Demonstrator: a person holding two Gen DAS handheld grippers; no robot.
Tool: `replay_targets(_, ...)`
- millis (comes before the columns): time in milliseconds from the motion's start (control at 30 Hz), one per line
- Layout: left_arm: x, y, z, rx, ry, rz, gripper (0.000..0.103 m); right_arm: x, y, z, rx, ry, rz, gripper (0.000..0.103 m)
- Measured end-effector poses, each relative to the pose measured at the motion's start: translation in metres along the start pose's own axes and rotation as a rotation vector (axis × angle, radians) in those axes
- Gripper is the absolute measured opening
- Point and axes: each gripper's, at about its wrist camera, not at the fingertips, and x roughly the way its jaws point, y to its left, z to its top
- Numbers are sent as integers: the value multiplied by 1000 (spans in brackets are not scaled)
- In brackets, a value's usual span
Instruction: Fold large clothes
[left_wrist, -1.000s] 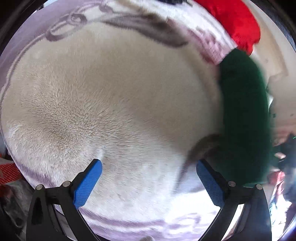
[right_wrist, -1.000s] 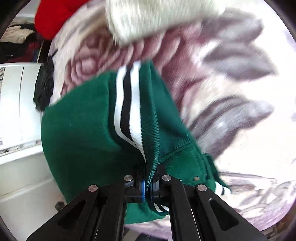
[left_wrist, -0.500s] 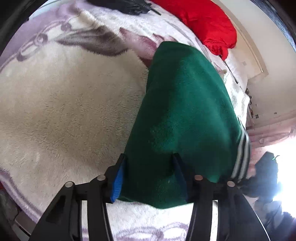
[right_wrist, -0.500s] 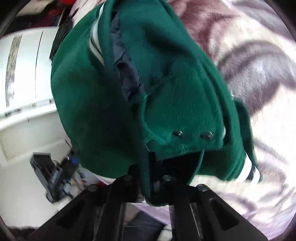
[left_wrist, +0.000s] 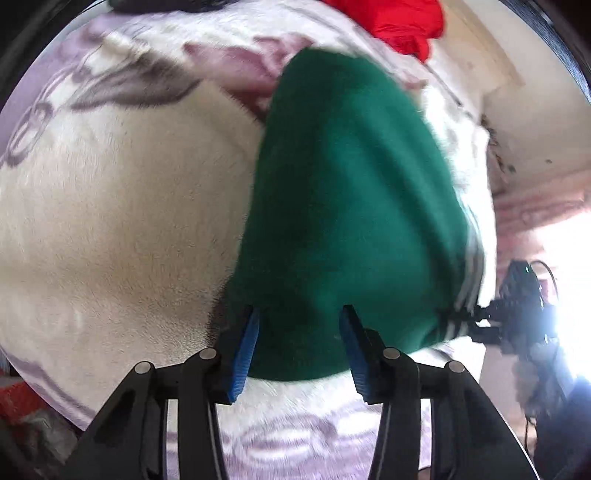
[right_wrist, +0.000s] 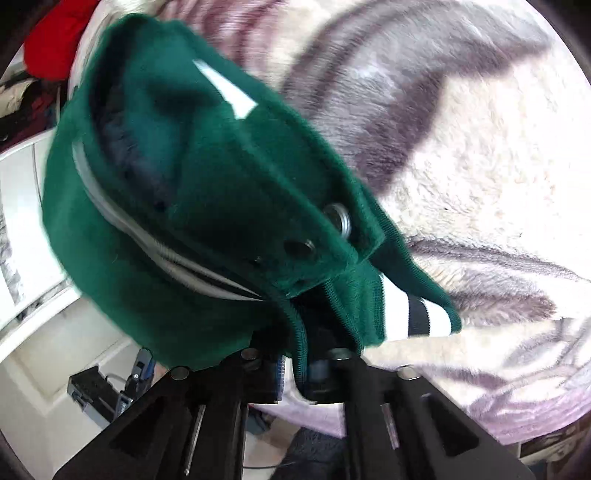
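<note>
Two grips: left gripper (left_wrist: 298, 345) clamped on green jacket (left_wrist: 354, 206) for carrying the fold; right gripper (right_wrist: 299, 369) opening around its hem, releasing.

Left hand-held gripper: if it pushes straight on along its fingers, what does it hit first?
The green jacket: its folded bulk already sits between the left hand-held gripper's pads. The fleece blanket probably lies just beneath; depth is unclear.

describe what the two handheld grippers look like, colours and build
Left gripper: black angular linkage arms with silver round rivets, and ribbed bright-blue pads on both fingers. Right gripper: the same black frame and rivets, with one blue pad showing.
</note>
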Motion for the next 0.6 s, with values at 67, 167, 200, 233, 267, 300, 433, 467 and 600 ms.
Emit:
replay_targets(67, -12, -4, 16, 20, -17, -6, 65, -33, 16, -6, -101, -50, -29, 62)
replay_targets(167, -11, -9, 53, 40, -57, -31, 78, -81, 32, -4, -157, -160, -27, 79)
replay_targets(200, -3, -11, 71, 45, -62, -23, 78, -90, 37, 2, -165, -184, 1, 79)
replay_targets(233, 9, -13, 86, 50, -56, -31, 78, -96, 40, 9, -174, -202, 29, 79)
replay_targets(267, 18, -13, 100, 48, -53, -35, 78, -98, 48, 25, -188, -225, 51, 79)
replay_targets(300, 32, -15, 119, 41, -49, -29, 78, -95, 58, 41, -189, -248, 54, 79)
replay_targets(433, 74, -11, 160, 22, -3, -77, 78, -59, 89, 114, -151, -195, 191, 79)
replay_targets(467, 79, -10, 165, 14, -10, -69, 75, -45, 89, 125, -129, -166, 222, 71)
replay_targets(600, 70, -11, 160, 29, -75, -145, 34, -64, 124, 121, -218, -302, 269, 3)
